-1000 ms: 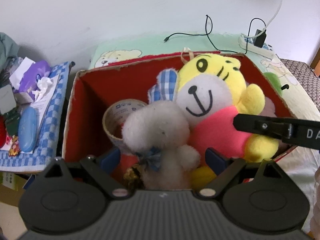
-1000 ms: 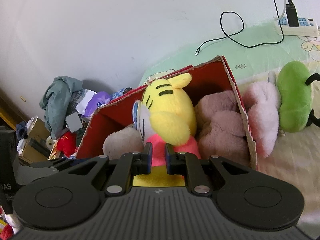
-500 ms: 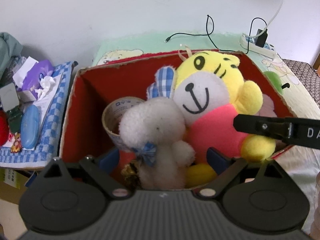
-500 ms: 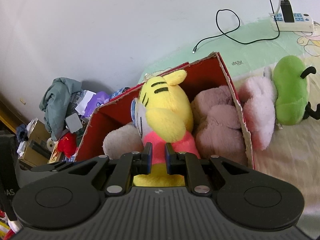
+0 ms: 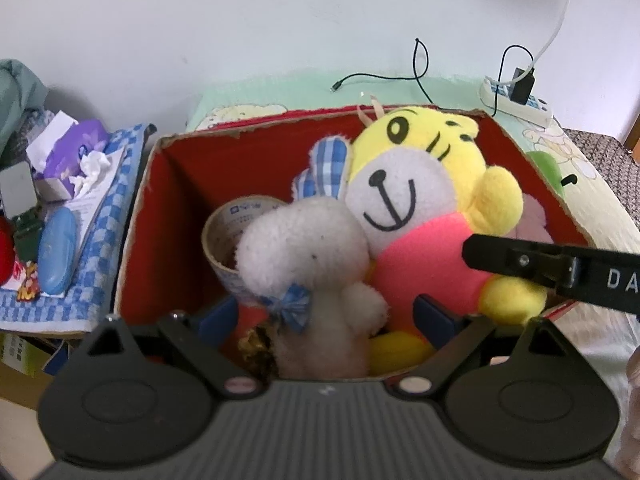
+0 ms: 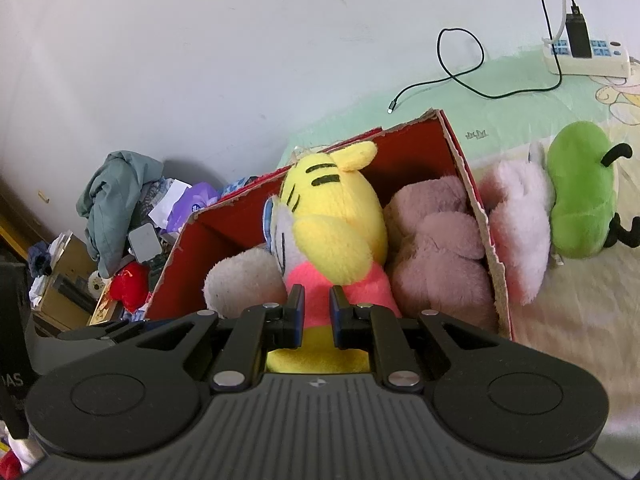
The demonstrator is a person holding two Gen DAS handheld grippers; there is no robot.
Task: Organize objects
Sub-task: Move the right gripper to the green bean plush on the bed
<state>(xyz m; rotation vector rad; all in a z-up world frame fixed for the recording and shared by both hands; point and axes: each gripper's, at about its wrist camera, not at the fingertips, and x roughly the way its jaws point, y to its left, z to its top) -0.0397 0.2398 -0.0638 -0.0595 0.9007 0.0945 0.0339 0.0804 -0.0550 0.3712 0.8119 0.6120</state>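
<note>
A red-lined cardboard box (image 5: pixel 188 172) (image 6: pixel 448 148) on the bed holds several plush toys. A yellow tiger plush (image 5: pixel 420 200) (image 6: pixel 332 216) with a pink body sits upright in it. My right gripper (image 6: pixel 316 312) is shut on its pink body and shows as a black bar (image 5: pixel 540 266) in the left wrist view. A white plush with a blue bow (image 5: pixel 308 248) (image 6: pixel 240 284) leans against the tiger. My left gripper (image 5: pixel 326 314) is open, one finger on each side of the white plush. A mauve plush (image 6: pixel 436 240) fills the box's right side.
A tape roll (image 5: pixel 232 232) stands in the box behind the white plush. Outside the box's right wall lie a pink plush (image 6: pixel 516 232) and a green plush (image 6: pixel 580 188). A power strip (image 6: pixel 584 52) with cables lies near the wall. A cluttered side table (image 5: pixel 68 216) is left.
The tiger plush has tilted slightly and sits a little lower in the box. The right wrist view has drawn back a little. Both grippers keep their states.
</note>
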